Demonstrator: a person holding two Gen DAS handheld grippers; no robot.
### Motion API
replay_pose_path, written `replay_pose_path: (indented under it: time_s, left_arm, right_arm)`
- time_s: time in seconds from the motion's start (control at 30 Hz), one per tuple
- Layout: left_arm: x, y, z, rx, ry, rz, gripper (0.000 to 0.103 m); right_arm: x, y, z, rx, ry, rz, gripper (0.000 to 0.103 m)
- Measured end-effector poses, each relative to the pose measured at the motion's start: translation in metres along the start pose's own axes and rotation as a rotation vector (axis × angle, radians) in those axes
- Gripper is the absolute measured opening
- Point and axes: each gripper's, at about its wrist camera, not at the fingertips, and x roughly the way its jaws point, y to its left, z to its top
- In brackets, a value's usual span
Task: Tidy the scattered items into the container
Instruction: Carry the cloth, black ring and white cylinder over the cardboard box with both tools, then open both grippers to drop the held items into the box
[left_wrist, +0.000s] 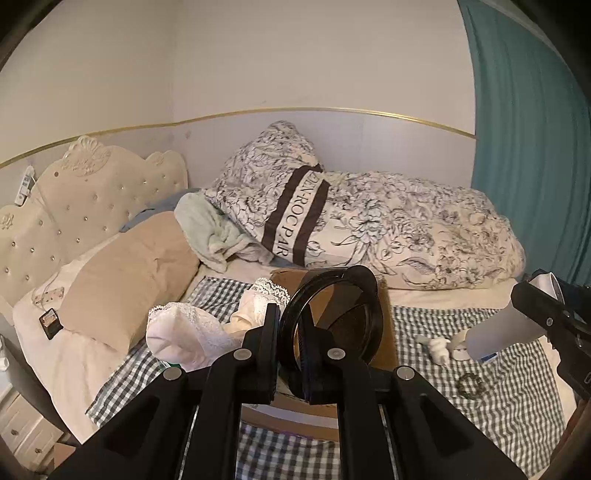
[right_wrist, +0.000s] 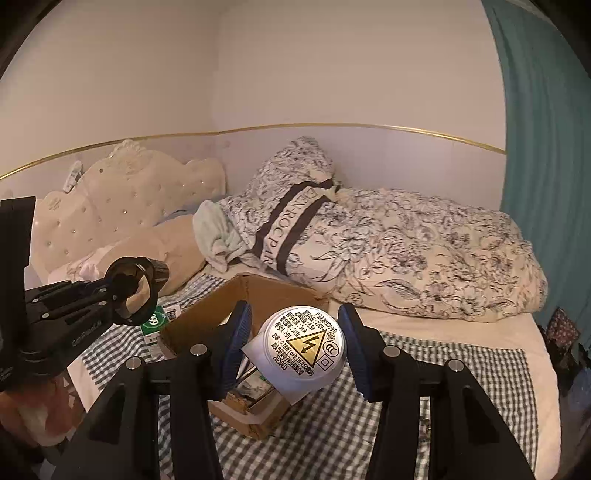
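Cardboard forms the container: an open brown box (right_wrist: 255, 295) standing on a green-and-white checked cloth (right_wrist: 461, 384) spread over the bed, near its middle. Left gripper (left_wrist: 291, 325): jaws closed almost fully on the rim of a round black compact mirror (left_wrist: 332, 317), held upright above the near edge of the box. Right gripper (right_wrist: 295, 347): jaws partly open and gripping a white cylindrical device (right_wrist: 306, 347), its flat round end turned toward the camera and bearing a yellow triangular lightning label with printed text; the blue pads (right_wrist: 236, 343) flank it on both sides, and it hangs over the right near corner of the box. Inside the box, only partly seen, lie some flat items that cannot be identified.

Scattered things on the cloth: to the left of the box, white lace-trimmed fabric (left_wrist: 192, 328) and a green-labelled packet (right_wrist: 155, 325); to the right, a small white figure (left_wrist: 439, 349) and a dark ring-shaped trinket (left_wrist: 469, 384).

Far side of the bed: a floral duvet (right_wrist: 424, 258) and a floral pillow (right_wrist: 291, 206) with a dark lettered band. Far left: a tan pillow (left_wrist: 129, 277) against the tufted cream headboard (left_wrist: 92, 199). Right edge: a teal curtain (left_wrist: 532, 147).
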Motion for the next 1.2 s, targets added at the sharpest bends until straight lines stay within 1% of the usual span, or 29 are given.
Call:
replay_pose_path:
  time_s: [0.27,0.37,0.47,0.57,0.67,0.9,1.1,1.2]
  left_arm:
    - [0.032,0.012,-0.003,-0.004,0.05,-0.004,0.009]
    - [0.047,0.014,-0.006,-0.003,0.083,-0.015,0.009]
    - [0.063,0.016,-0.008,-0.007,0.116,-0.016,0.009]
    - [0.077,0.015,-0.01,-0.004,0.139,-0.016,0.009]
    - [0.095,0.015,-0.013,-0.005,0.185,-0.029,0.009]
    - [0.138,0.01,-0.027,0.016,0.278,-0.031,0.009]
    - [0.169,0.015,-0.037,-0.011,0.361,-0.058,0.009]
    - [0.182,0.014,-0.042,-0.001,0.39,-0.052,0.009]
  right_arm:
    - [0.039,0.016,0.002,-0.018,0.036,0.046,0.049]
    - [0.055,0.022,0.002,-0.023,0.05,0.056,0.049]
    - [0.076,0.026,0.001,-0.011,0.08,0.088,0.049]
    - [0.091,0.03,-0.002,-0.022,0.099,0.09,0.049]
    - [0.106,0.031,-0.004,-0.027,0.121,0.091,0.049]
    - [0.152,0.031,-0.017,-0.024,0.211,0.103,0.049]
    - [0.188,0.03,-0.03,-0.027,0.283,0.106,0.049]
    - [0.204,0.031,-0.037,-0.034,0.322,0.105,0.049]
